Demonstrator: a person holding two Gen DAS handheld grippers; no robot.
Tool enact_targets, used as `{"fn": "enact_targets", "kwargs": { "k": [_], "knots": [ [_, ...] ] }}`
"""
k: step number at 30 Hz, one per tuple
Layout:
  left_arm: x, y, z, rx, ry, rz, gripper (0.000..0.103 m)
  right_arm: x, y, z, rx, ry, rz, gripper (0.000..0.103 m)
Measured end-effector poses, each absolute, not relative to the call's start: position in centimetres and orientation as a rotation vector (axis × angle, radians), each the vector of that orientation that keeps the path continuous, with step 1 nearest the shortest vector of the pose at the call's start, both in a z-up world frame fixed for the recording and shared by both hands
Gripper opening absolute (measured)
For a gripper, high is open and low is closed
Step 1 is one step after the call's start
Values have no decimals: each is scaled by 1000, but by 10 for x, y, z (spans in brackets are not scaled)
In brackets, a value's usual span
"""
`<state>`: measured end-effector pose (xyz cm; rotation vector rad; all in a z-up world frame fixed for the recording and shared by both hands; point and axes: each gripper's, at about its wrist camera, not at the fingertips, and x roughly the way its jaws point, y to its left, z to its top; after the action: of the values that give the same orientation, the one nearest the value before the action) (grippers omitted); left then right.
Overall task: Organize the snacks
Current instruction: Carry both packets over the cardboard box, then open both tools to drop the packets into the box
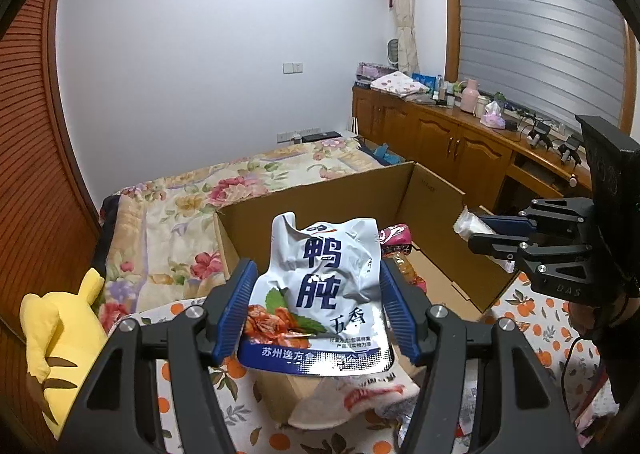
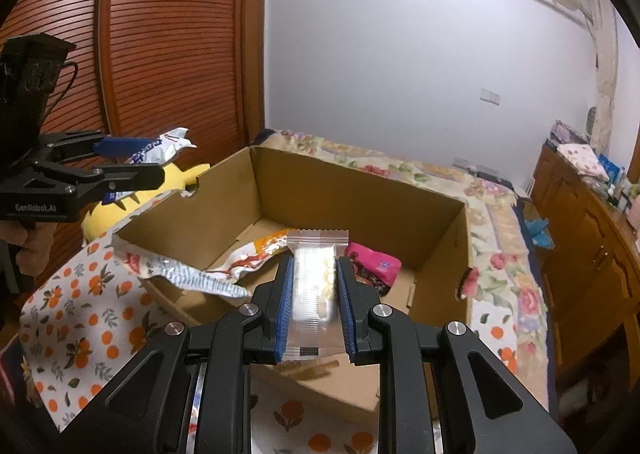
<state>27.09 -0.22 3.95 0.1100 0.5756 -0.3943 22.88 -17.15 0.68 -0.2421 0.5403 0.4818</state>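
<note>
We hold 1 snack in each hand-held gripper above the cardboard box, ready to drop in: the left hand-held gripper clamps the silver pouch, the right hand-held gripper pinches the clear packet. Other snacks lie inside.

The crumpled white-and-blue foil snack pouch reads "鸭肫" in large blue characters, "五香" below, and along its blue bottom band "苏州逸方", the rest creased. The black left tool is marked "GenRobot.AI"; the black right tool seemingly "DAS".
</note>
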Motion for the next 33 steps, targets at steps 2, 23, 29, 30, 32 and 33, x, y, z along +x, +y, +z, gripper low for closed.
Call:
{"fn": "enact_targets", "kwargs": {
  "k": [2,23,29,30,32,33],
  "knots": [
    [277,-5,36,112,587,-395,62,236,-170,3,-234,551,487,19],
    [303,-14,21,120,638,-391,63,267,-155,-21,-235,624,518,20],
    [303,-14,17,117,636,-367,64,270,-154,-26,-211,634,520,26],
    [303,-14,17,113,636,-366,65,271,-155,-26,-210,635,519,28],
    [302,-13,19,108,633,-363,67,269,-157,-26,-199,635,519,28],
    [301,-13,19,107,631,-362,68,268,-158,-25,-192,636,520,29]
  ]
}}
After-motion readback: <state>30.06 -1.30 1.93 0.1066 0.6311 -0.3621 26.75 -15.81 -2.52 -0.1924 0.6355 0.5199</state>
